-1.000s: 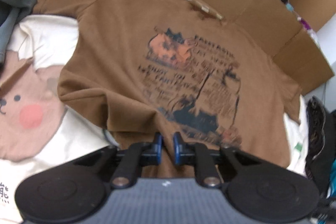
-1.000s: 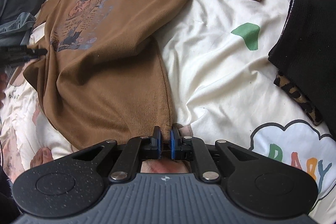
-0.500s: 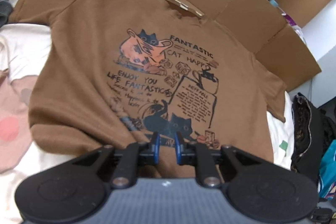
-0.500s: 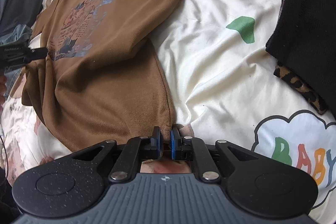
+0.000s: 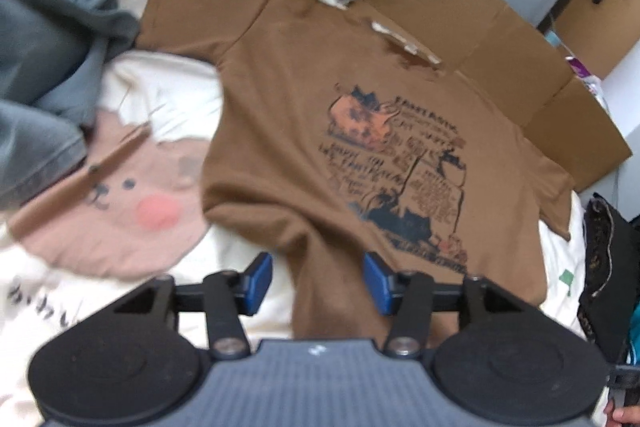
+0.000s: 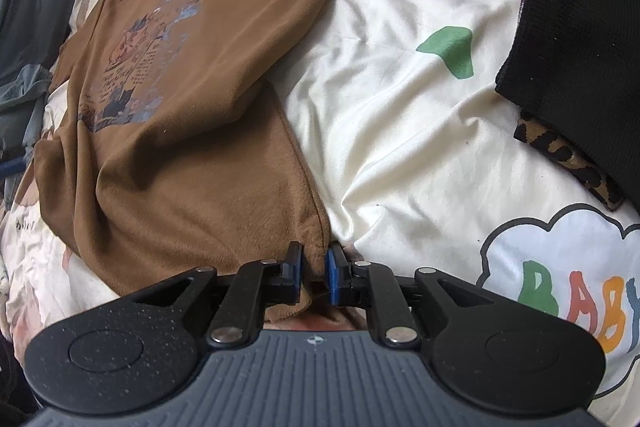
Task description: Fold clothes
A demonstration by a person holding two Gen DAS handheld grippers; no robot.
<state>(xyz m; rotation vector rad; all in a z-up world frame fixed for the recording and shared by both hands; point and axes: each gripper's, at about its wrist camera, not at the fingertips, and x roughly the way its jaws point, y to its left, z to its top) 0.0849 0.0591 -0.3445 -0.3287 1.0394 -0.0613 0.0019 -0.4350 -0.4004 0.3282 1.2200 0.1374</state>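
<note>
a brown printed tee [image 5: 320, 131] is lying flat ahead of the left claw [image 5: 318, 281], whose jaws are opening over its hem. the right claw [image 6: 314, 269] is opening around the hem corner. a cream quilt [image 6: 400, 115] is lying beneath, cardboard [image 5: 480, 27] beyond.

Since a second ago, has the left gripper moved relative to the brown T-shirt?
Yes. The left gripper has pulled back toward the brown T-shirt hem's left corner, jaws opening, letting the fabric go.

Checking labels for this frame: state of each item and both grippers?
brown T-shirt: spread flat, print up, unfolded
left gripper: jaws opening, hem between, pads clear
right gripper: jaws opening, hem corner between
black garment: lying at bed edge
cardboard: flattened, behind collar
</note>
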